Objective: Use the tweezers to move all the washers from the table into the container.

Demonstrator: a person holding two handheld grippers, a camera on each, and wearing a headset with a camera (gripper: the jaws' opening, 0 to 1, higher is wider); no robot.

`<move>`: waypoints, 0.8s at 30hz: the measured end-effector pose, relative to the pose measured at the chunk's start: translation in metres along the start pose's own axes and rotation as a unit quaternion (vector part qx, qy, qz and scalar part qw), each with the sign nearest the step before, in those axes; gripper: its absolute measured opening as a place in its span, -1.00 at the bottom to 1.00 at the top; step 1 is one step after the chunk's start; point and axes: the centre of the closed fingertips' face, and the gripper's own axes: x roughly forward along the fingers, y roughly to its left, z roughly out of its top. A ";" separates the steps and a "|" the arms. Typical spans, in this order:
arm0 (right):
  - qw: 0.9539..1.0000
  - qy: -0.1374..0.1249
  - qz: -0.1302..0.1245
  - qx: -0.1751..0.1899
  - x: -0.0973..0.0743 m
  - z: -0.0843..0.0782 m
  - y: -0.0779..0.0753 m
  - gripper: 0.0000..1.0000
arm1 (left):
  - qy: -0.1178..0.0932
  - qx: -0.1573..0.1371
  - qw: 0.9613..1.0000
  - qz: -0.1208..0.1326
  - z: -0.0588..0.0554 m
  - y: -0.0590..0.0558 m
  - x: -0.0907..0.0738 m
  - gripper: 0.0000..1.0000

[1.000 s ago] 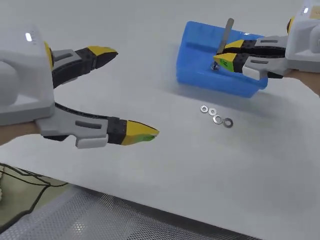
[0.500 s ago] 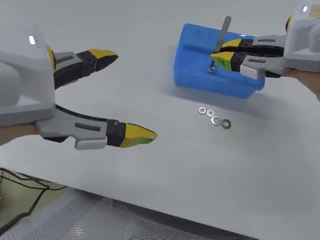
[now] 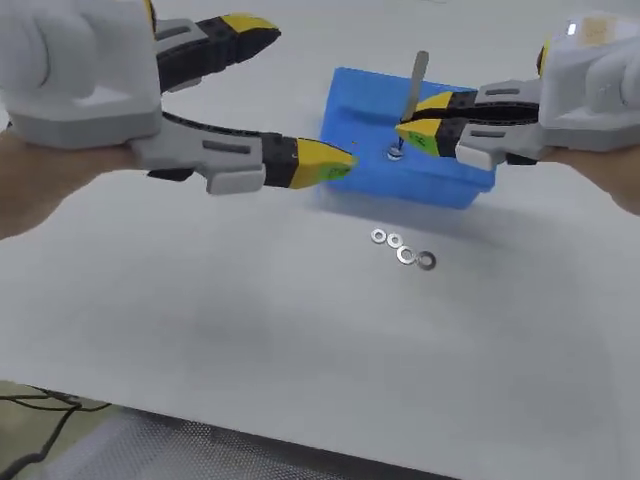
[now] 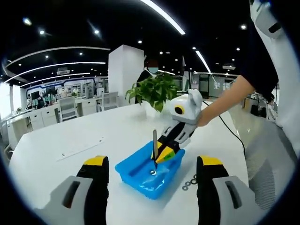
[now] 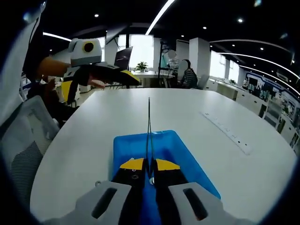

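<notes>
Washers (image 3: 402,248) beside container (image 3: 400,187), tweezers (image 3: 416,80) above.

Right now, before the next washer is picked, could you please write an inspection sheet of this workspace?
Surface: white table, smooth.
Job's things: blue container; tweezers over it, a small ring at their tips; four washers in a row on the table beside the container.
Clutter: pale flat strip lying far off on the table.
Grippers: left gripper open, holding nothing; right gripper shut on the tweezers.
Cables: dark cables below the table's near edge.
Surroundings: open office, potted plant, desks.
</notes>
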 end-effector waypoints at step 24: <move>0.999 0.002 0.036 -0.021 -0.006 0.010 0.026 -0.85 | 0.030 0.018 0.982 -0.186 0.013 -0.032 0.069 -0.57</move>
